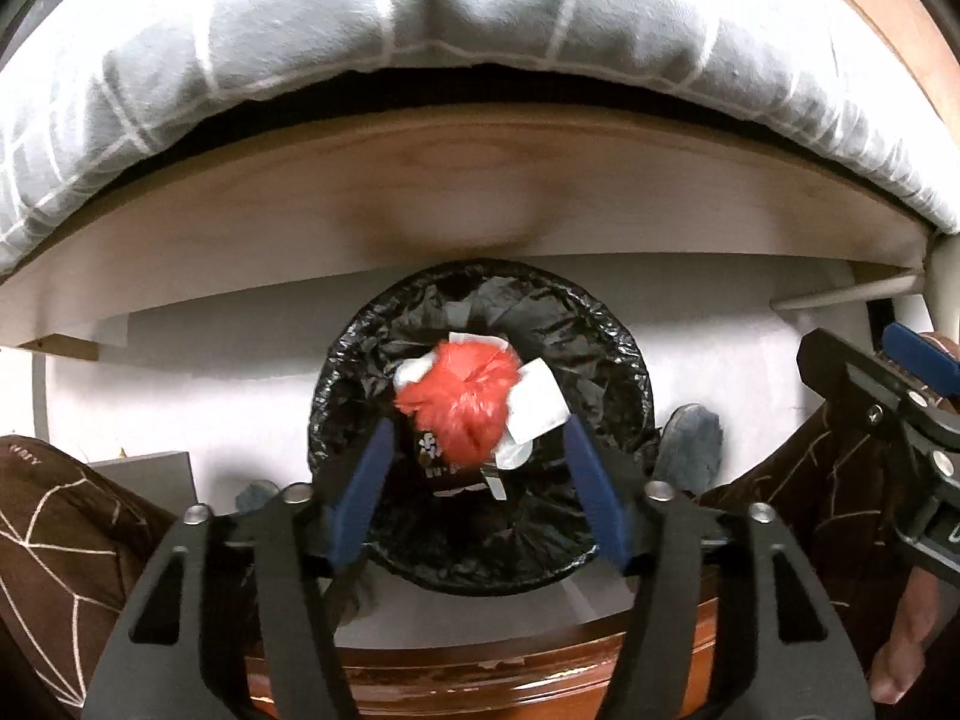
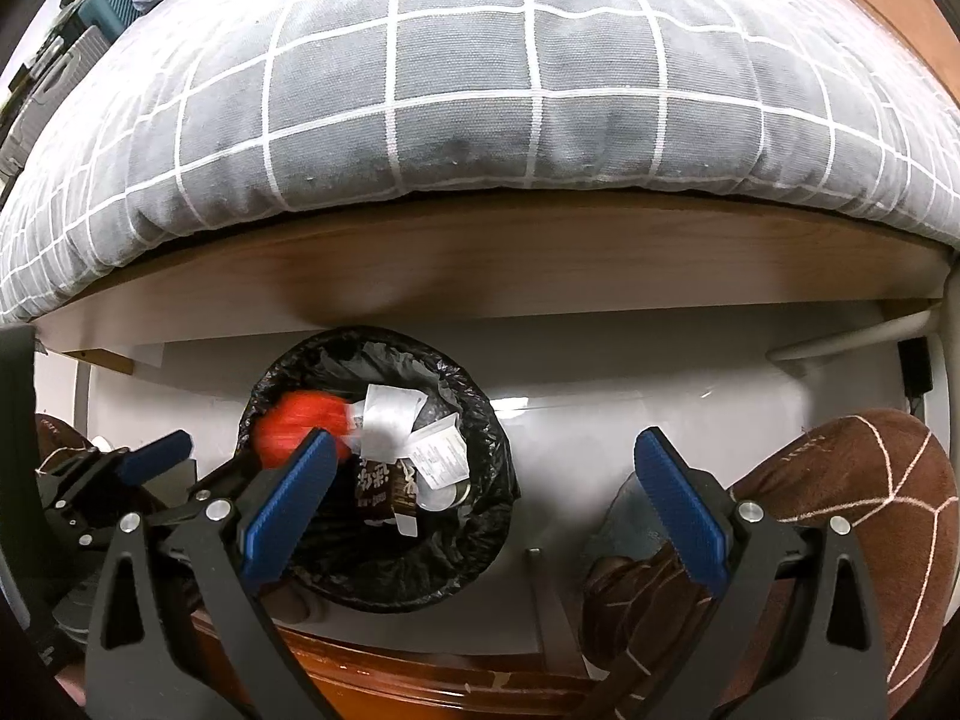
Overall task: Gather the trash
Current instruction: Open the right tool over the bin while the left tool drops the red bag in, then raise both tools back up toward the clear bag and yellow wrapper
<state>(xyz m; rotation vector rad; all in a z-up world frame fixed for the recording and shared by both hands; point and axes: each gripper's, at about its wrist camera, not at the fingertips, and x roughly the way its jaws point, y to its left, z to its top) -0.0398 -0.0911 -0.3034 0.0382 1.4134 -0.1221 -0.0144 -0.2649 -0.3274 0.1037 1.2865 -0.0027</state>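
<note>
With the left gripper [image 1: 477, 468] spread over the bin [image 1: 618, 354] at frame centre, the red wad [image 1: 459, 399] drops in; the right gripper [image 2: 486, 498], spread and empty, should fetch more trash.

Red wad [image 1: 459, 399] motion-blurred in both views; whether bag or wrapper, cannot tell. White paper scraps [image 1: 537, 402] smeared beside it. Print on dark packet [image 2: 384, 489] and receipt [image 2: 441, 453] too small to read. Bin [image 1: 624, 336] near rim hidden behind left gripper [image 1: 477, 495] fingers. Right gripper [image 1: 900, 402] cut off by right edge in left view. Clutter on bed's far left [image 2: 78, 60] too distorted to identify.
</note>
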